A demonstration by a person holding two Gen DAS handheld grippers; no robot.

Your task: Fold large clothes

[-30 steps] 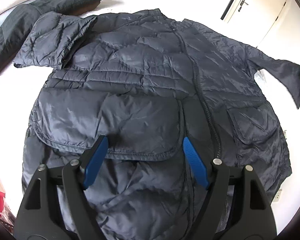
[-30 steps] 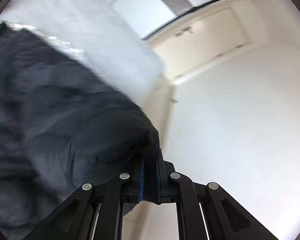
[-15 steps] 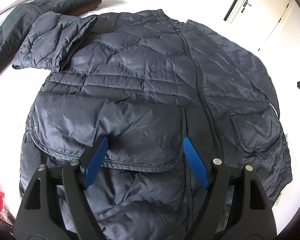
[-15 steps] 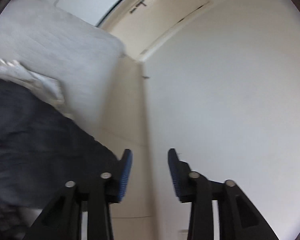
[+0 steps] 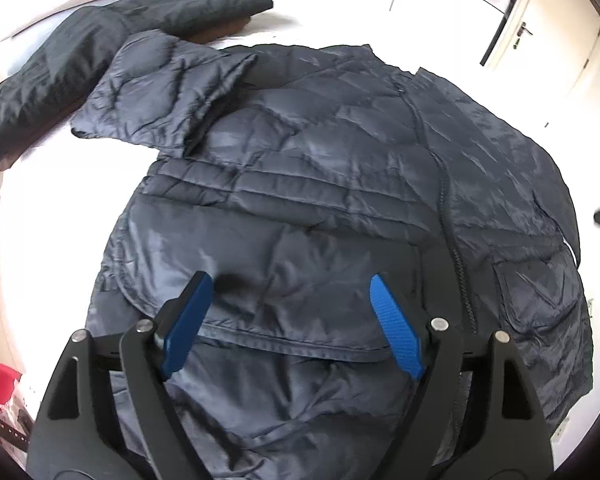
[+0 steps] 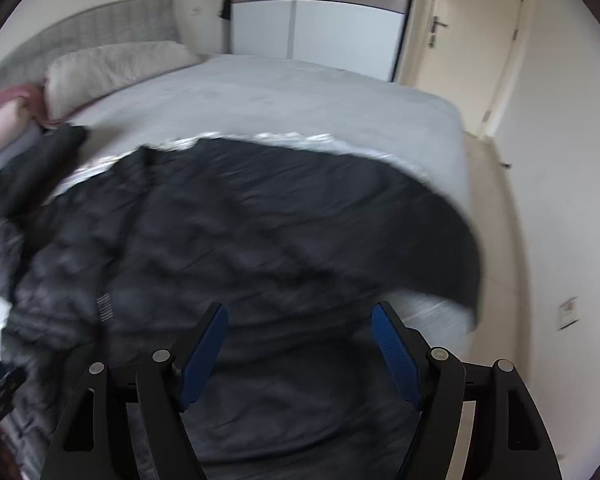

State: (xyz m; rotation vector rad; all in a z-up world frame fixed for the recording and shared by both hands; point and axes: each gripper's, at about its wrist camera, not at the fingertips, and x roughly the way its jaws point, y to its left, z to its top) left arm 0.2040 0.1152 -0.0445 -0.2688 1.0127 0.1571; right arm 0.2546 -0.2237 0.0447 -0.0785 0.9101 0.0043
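Above the jacket (image 5: 320, 208), both grippers, left gripper (image 5: 290, 320) and right gripper (image 6: 300, 344), are held spread and empty; its near hem is best pinched evenly.

Pale pillow (image 6: 112, 68) at bed (image 6: 300, 100) head — wardrobe (image 6: 316, 16), door (image 6: 472, 40) (closed) beyond

No legible text anywhere.

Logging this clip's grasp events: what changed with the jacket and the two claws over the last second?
The right claw let go of the sleeve it was pinching and now stands open above the jacket. The sleeve, earlier stretched out to the right side, now lies folded in over the jacket body. The left claw stayed open over the lower front, holding nothing, and the other sleeve stayed folded near the collar.
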